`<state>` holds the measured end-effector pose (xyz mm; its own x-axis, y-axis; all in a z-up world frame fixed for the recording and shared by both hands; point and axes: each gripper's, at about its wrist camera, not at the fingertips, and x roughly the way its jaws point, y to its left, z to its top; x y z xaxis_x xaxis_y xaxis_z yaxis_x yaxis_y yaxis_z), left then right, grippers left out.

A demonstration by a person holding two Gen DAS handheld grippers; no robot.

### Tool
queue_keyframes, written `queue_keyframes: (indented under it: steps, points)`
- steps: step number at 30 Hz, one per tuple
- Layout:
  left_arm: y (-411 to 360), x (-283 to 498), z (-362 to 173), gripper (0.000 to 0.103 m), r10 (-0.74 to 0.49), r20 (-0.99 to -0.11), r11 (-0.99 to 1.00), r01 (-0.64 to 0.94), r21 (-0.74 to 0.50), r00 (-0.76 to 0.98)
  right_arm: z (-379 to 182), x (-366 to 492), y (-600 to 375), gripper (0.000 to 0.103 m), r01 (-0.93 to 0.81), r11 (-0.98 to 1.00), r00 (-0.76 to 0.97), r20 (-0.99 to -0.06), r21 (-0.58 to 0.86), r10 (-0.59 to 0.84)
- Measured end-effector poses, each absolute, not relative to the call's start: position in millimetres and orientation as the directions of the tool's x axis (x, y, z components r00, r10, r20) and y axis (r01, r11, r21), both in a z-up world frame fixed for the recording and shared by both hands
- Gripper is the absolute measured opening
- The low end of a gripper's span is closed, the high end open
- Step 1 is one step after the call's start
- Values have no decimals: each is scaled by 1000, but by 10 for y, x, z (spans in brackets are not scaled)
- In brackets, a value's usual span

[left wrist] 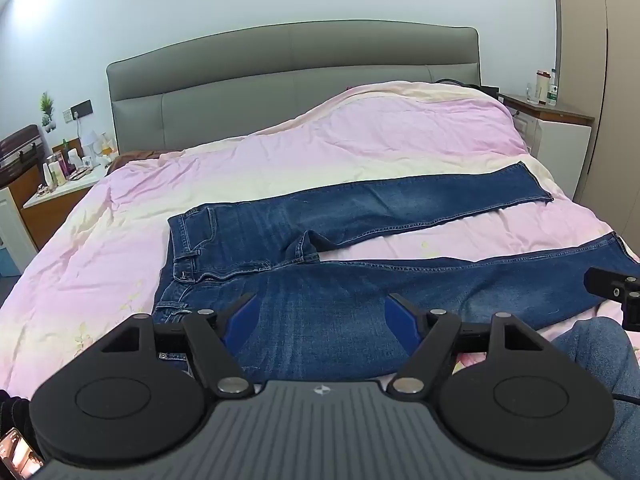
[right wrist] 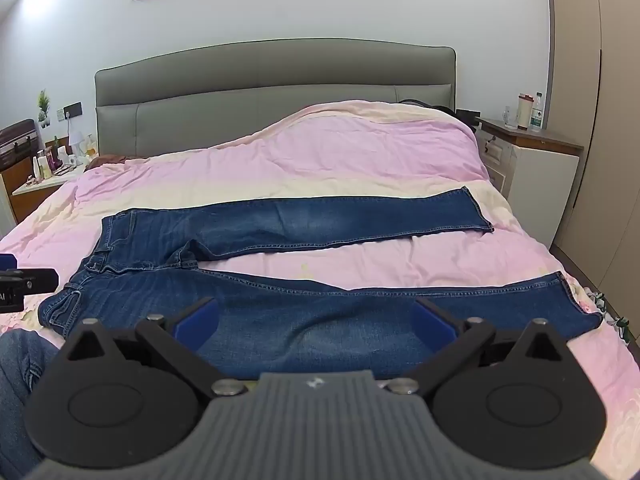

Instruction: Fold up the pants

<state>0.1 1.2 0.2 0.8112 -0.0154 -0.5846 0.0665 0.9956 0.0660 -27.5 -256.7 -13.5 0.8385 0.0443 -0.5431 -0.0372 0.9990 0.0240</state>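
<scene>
A pair of blue jeans [left wrist: 320,248] lies spread flat on the pink quilt [left wrist: 100,240] of a bed, waistband toward nine o'clock and both legs running out toward three o'clock, split apart in a narrow V. The far leg's hem ends near the bed's right edge; the near leg lies just ahead of both tools. The left hand-held gripper [left wrist: 320,316] hangs over the near leg's thigh with its blue pads [left wrist: 244,320] spread wide, nothing between them. The right hand-held gripper [right wrist: 316,320] is likewise wide open above the same leg, holding nothing. A grey headboard [right wrist: 276,92] stands at twelve o'clock.
</scene>
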Motion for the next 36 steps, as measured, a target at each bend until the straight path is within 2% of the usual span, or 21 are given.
queue_keyframes:
  steps: [36]
  points:
    - [47, -24, -5, 85, -7, -599, 998, 46, 50, 801, -120, -315, -2562, 98, -17, 1000, 830, -558, 6, 17]
